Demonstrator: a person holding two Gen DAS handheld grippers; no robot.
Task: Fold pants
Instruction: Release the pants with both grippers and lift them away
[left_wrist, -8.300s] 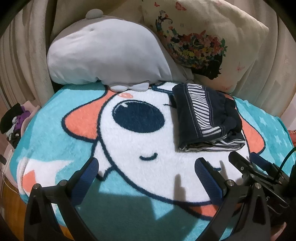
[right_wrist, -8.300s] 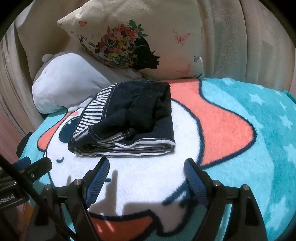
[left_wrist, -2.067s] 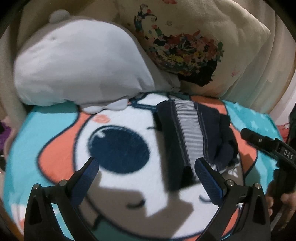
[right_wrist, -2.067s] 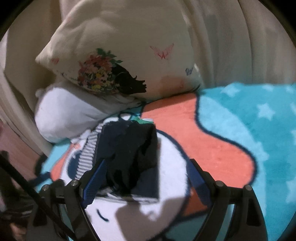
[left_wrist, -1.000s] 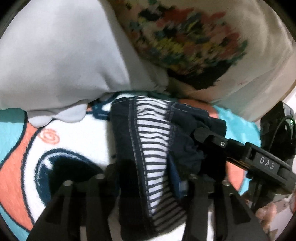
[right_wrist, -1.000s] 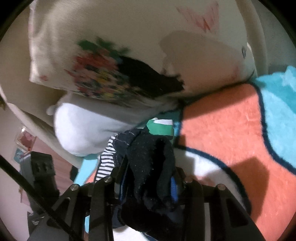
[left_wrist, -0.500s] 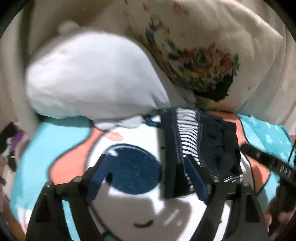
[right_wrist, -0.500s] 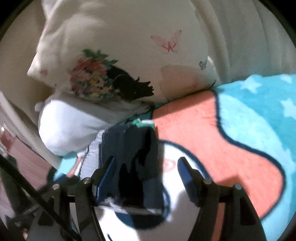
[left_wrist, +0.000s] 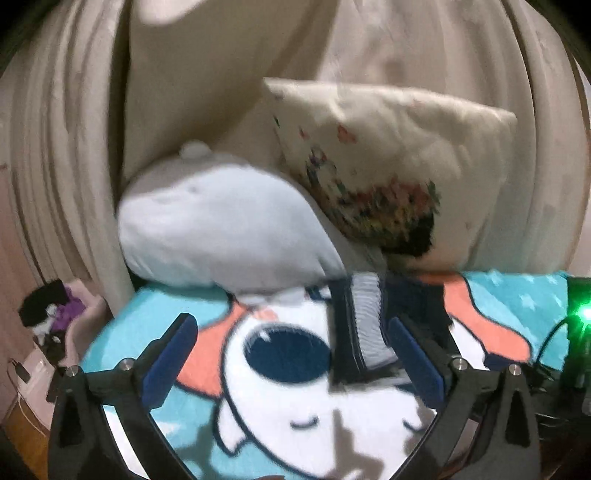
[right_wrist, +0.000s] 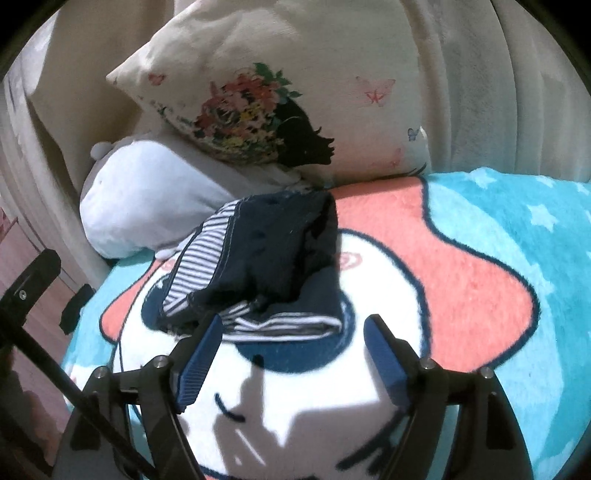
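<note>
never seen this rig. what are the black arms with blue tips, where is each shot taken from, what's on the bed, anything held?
No robot here: a person carries a two-finger gripper in each hand, each with a fisheye camera looking along its fingers. The black arms with blue pads are those fingers.

One picture looks past the left gripper, the other past the right gripper. The jaws of both have just been opening, and nothing is between them.

On the cartoon blanket lie the folded pants, dark with a striped lining, close to a grey plush pillow and a flowered pillow. The left view is blurred.
</note>
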